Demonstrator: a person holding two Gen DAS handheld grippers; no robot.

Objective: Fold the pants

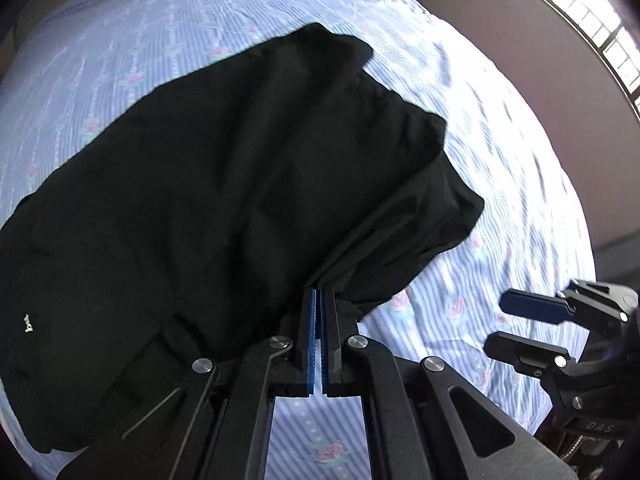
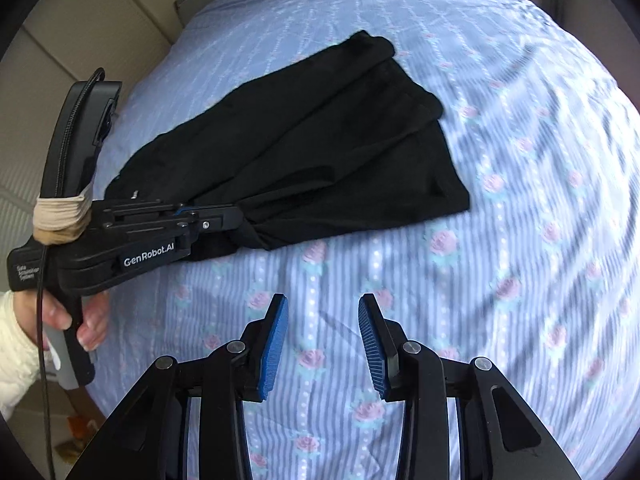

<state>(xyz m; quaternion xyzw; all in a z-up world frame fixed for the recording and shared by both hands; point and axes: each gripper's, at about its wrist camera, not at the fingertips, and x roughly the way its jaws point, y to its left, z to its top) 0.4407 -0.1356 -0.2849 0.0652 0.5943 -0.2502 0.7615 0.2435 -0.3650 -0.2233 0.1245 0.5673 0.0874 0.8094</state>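
Left wrist view: left hand-held gripper [image 1: 319, 294] pinches the black pants [image 1: 224, 184]; right hand-held gripper [image 2: 323, 308] gapes beside them.

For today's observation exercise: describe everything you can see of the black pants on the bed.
The black pants are soft, matte cloth, roughly folded in overlapping layers, lying on the blue striped, rose-print bedsheet. A small white logo shows near one end. The left gripper is shut on a bunched edge, pulling creases; the right gripper is open beside them, not touching.

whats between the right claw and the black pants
Only bare striped bedsheet: in the right wrist view the open right claw hovers short of the pants, with nothing else on that stretch.
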